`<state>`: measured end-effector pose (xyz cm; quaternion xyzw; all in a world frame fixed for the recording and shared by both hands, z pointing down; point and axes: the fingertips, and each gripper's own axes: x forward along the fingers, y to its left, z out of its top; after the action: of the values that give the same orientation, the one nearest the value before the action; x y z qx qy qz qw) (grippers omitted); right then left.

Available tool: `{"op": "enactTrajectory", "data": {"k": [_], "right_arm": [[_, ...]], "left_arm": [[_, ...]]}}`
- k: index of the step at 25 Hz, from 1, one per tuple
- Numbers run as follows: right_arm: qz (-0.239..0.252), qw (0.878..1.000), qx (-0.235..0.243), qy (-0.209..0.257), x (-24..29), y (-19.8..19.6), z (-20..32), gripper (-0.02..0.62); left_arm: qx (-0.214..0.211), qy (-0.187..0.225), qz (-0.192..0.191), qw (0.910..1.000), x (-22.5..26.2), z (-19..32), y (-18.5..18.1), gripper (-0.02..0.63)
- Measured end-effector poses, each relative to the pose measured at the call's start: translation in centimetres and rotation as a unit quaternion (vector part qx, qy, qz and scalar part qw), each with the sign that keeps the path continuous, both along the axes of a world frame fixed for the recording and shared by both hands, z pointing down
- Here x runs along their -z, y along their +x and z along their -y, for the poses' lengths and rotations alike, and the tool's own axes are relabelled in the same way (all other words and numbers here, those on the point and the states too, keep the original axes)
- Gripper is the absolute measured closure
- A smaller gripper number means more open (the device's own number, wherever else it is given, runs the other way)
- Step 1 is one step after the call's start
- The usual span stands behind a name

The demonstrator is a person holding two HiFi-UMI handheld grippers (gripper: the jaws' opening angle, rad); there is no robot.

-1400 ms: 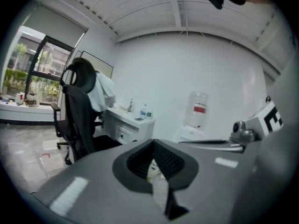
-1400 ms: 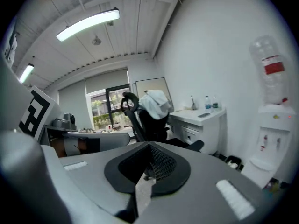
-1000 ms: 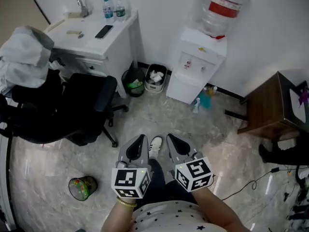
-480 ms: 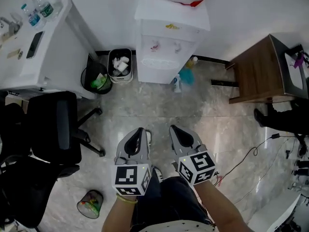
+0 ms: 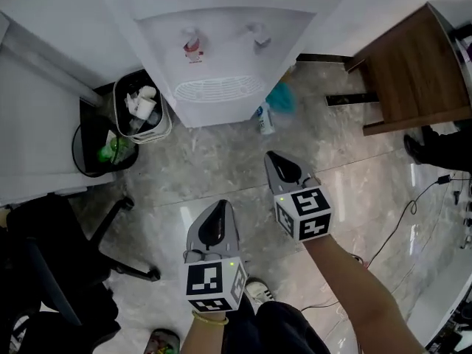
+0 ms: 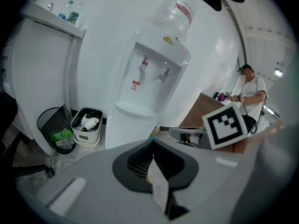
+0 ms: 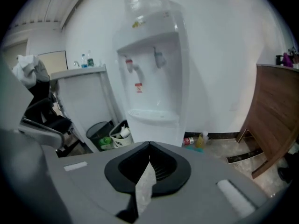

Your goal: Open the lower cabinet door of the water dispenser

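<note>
The white water dispenser (image 5: 221,43) stands against the wall straight ahead, with a red and a blue tap above a drip grille (image 5: 217,88). Its lower cabinet door (image 6: 127,130) (image 7: 156,133) is a plain white panel below the grille and looks closed. My left gripper (image 5: 220,205) (image 6: 152,143) hangs over the marble floor, well short of the dispenser, jaws shut and empty. The right gripper (image 5: 271,155) (image 7: 149,144) is further forward and to the right, also shut on nothing. It is clear of the dispenser's front.
A white bin (image 5: 144,113) full of rubbish and a black bin (image 5: 99,150) stand left of the dispenser, beside a white desk (image 5: 33,135). A teal cloth (image 5: 280,96) and small bottle (image 5: 265,120) lie at its right foot. Wooden table (image 5: 417,65) right, office chair (image 5: 59,271) lower left.
The view has closed in on the dispenser, which now fills the top. Both grippers have come down and forward, and the right one has pulled ahead of the left.
</note>
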<state>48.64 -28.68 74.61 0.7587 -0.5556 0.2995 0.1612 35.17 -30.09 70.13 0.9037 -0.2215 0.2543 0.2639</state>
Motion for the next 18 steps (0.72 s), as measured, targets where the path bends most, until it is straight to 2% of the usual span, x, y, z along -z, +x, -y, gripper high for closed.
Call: {"op": "enactTrajectory", "data": {"k": [1, 3, 4, 7, 9, 13, 14, 18], "right_arm": [[-0.005, 1.0, -0.001, -0.012, -2.3, 1.4, 0.6, 0.6], [-0.008, 0.999, 0.001, -0.031, -6.4, 4.3, 2.1, 0.512], [-0.008, 0.999, 0.0, -0.037, -8.0, 5.7, 2.8, 0.502], [-0.003, 0.999, 0.0, -0.038, -11.1, 9.6, 5.2, 0.405], [-0.001, 0.999, 0.007, -0.031, -11.8, 11.4, 7.0, 0.355], [-0.022, 0.999, 0.028, -0.038, -12.3, 14.0, 9.9, 0.295], [-0.027, 0.998, 0.034, -0.04, -12.4, 14.2, 10.5, 0.263], [-0.024, 0.998, 0.045, -0.027, -12.5, 14.0, 11.8, 0.224]], "left_arm": [[-0.009, 0.001, 0.004, 1.0, -1.6, 0.3, 0.5, 0.598], [-0.037, 0.011, 0.015, 0.9991, -4.5, 1.2, 1.3, 0.598], [-0.052, 0.02, 0.023, 0.9982, -5.8, 1.7, 1.7, 0.598], [-0.082, 0.038, 0.038, 0.9952, -8.5, 3.2, 2.9, 0.598], [-0.093, 0.035, 0.041, 0.9942, -9.6, 3.7, 3.7, 0.598], [-0.11, 0.024, 0.035, 0.9931, -10.2, 4.0, 4.9, 0.598], [-0.11, 0.02, 0.032, 0.9932, -10.2, 4.2, 5.1, 0.598], [-0.104, 0.003, 0.025, 0.9943, -10.3, 4.4, 5.4, 0.598]]}}
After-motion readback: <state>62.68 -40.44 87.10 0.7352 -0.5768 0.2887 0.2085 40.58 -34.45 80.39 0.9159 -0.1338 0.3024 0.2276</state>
